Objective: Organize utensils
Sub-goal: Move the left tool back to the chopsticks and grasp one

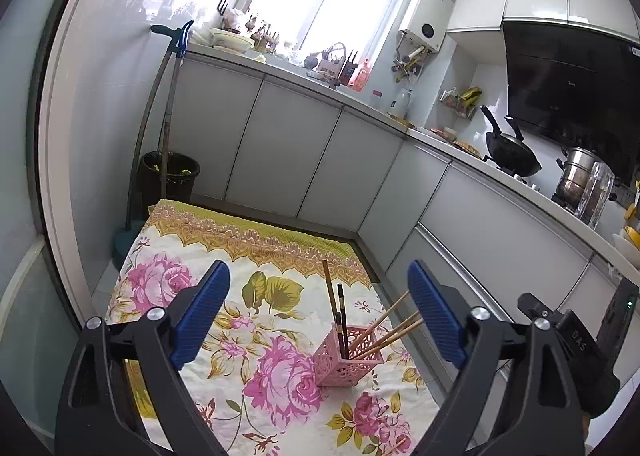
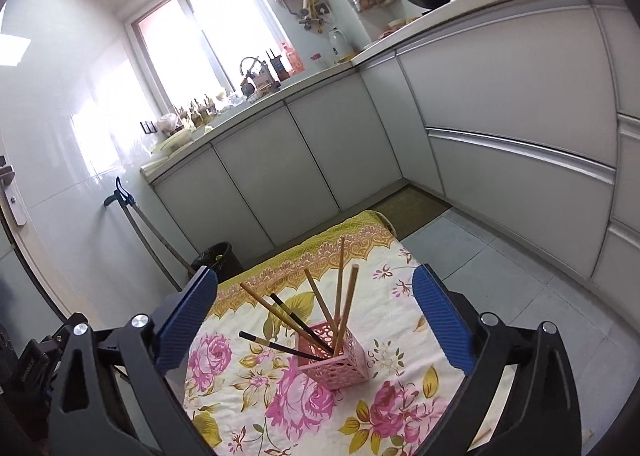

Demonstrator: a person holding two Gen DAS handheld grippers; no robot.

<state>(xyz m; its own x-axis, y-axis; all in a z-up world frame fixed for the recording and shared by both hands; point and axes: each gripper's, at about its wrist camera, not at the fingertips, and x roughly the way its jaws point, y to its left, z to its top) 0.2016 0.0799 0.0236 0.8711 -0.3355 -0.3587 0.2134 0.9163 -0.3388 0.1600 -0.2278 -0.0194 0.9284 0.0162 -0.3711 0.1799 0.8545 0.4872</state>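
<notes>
The desk (image 2: 400,408) with floral cloth carries the pink holder (image 2: 336,360), containing 6 chopsticks (image 2: 340,288). 1 stick (image 1: 394,447) appears left outside. Left gripper (image 1: 320,320) and right gripper (image 2: 316,320): jaws wide, empty.

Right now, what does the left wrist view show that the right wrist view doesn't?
Only the left wrist view shows a loose chopstick lying on the cloth at the bottom edge, and the steel pot and glass jug on the counter. Only the right wrist view shows bare floor tiles. Both show the pink holder with chopsticks standing in it, on the floral cloth, between open jaws.
</notes>
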